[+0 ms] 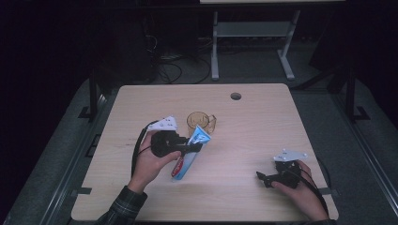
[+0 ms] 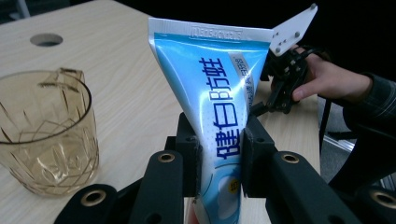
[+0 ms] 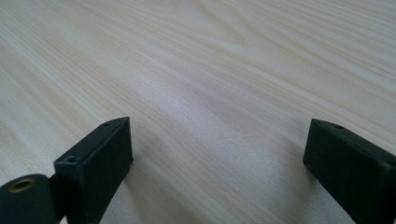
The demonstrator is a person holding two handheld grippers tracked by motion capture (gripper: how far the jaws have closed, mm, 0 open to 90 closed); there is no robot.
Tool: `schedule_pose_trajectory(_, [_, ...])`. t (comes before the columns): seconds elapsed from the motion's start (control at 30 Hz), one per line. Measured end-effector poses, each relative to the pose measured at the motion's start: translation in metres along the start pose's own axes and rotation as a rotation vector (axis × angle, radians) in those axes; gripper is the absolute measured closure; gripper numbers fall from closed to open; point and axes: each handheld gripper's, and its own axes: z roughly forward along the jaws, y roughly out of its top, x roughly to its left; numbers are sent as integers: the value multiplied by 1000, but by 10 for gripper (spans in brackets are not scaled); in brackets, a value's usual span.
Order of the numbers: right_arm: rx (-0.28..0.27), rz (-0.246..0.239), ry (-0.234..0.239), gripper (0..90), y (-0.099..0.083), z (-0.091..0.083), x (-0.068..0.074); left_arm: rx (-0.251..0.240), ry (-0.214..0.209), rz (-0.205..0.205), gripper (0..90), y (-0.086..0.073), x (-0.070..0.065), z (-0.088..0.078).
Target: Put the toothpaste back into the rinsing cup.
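Left gripper (image 2: 218,154) clamped on blue toothpaste tube (image 2: 215,88), jaws pressing both flat sides around mid-body, crimped end up in the left gripper view. In high view tube (image 1: 191,151) slants across left gripper (image 1: 190,148), red cap end low toward near edge, crimped end just beside amber glass mug (image 1: 200,123). Mug (image 2: 46,130) upright on wooden table (image 1: 253,126), close left of tube, not touching. Right gripper (image 3: 217,154) gaping wide, nothing between jaws, low over bare tabletop; in high view right gripper (image 1: 264,178) near right front corner, well apart from tube
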Motion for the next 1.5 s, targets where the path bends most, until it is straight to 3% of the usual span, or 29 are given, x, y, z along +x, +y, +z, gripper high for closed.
schedule_pose_trajectory(0.43, [0,-1,-1,72,0,0,0,-49,18,13,723,13,6,-8])
schedule_pose_trajectory(0.83, [-1,0,-3,72,0,0,0,-90,32,52,720,35,15,-13])
schedule_pose_trajectory(1.5, [0,-2,-1,72,0,0,0,-148,43,73,720,61,35,-8])
